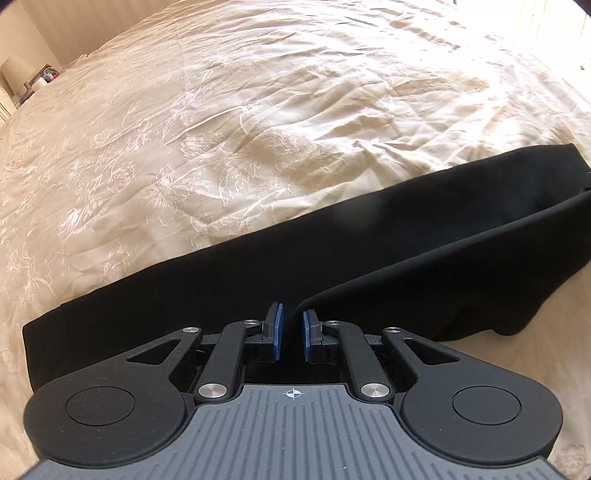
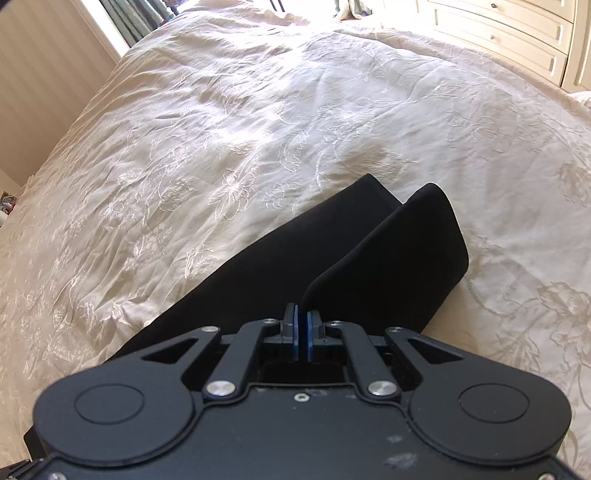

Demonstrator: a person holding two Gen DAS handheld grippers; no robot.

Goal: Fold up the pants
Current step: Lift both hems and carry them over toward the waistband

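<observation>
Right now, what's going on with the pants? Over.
Right gripper shut on lifted edge of black pants. Left gripper open around same edge. Nothing in the way on bedspread.

- Pants (image 1: 258, 266) lie on the bed (image 1: 258, 110), along its near edge.
- One layer (image 2: 399, 251) is folded over the lower layer.
- Drawers (image 2: 498, 33) stand beyond the bed's far right.

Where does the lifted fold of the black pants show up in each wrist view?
Left wrist: the lifted fold runs from the left gripper to the right edge, above the flat pants.
Right wrist: the fold rises from the right gripper toward centre right.
Shared landmark: the cream floral bedspread.
</observation>
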